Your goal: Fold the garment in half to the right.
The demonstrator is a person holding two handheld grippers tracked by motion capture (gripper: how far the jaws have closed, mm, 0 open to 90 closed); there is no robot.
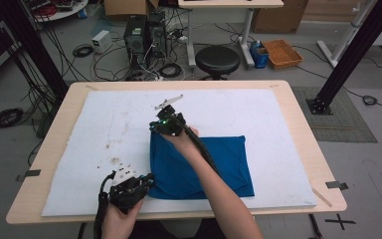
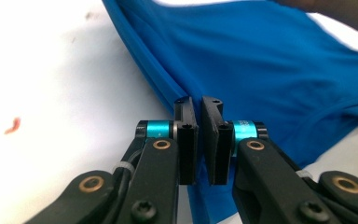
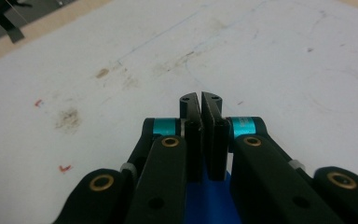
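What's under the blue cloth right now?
The blue cloth lies folded on the white mat, which shows all around it. Anything between its layers or beneath it is covered. Both grippers pinch its left corners.

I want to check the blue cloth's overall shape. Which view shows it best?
The high view: the whole blue cloth lies flat on the white mat. The left gripper view shows its folded edge up close; the right gripper view shows a sliver beneath the jaws.

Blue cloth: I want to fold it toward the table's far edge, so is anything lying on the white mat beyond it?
Nothing visible lies there. Beyond the folded blue cloth, the white mat carries only faint stains. The right tongs sit at the cloth's far left corner.
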